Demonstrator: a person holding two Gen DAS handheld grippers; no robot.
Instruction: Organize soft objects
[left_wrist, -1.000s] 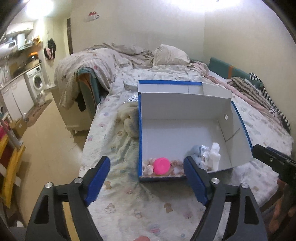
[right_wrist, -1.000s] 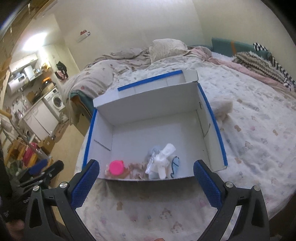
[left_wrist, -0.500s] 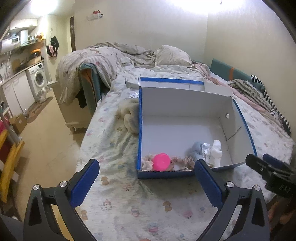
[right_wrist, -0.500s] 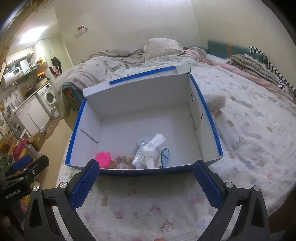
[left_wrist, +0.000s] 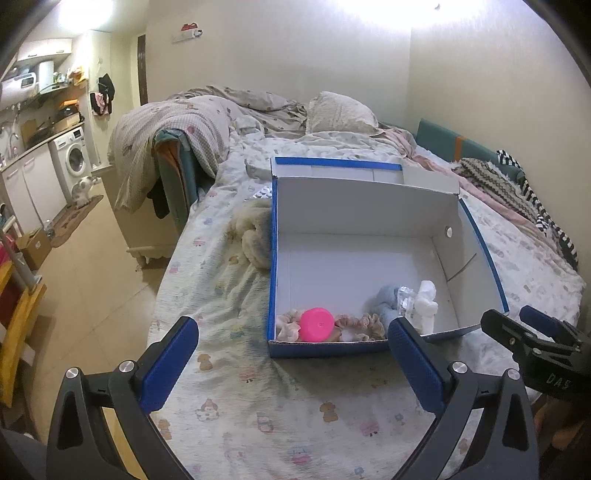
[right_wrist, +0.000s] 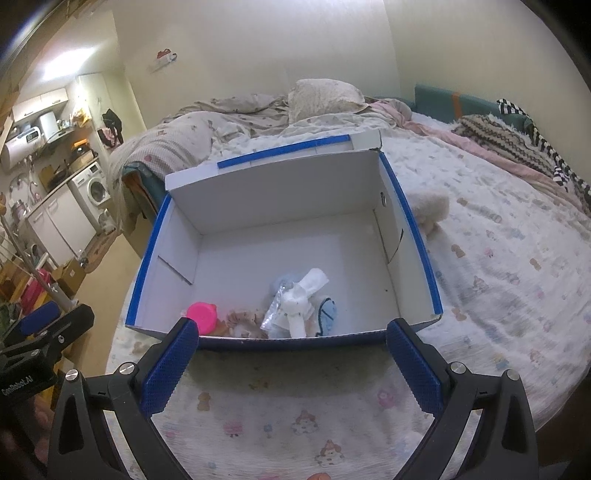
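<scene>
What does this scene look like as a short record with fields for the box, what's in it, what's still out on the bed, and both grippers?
box: open white cardboard box with blue edges, on the bed
inside, near front wall: pink round lid, beige scrunchies, light blue soft item, white item in clear wrap
outside: cream fluffy item against one box side
left gripper: open, empty, short of the box
right gripper: open, empty, fingers at box front

Matt white cardboard box (right_wrist: 280, 206) with blue edging, glossy pink plastic lid (left_wrist: 317, 325), soft printed cotton bedsheet (left_wrist: 229, 295), fluffy cream plush (left_wrist: 255, 240)
</scene>
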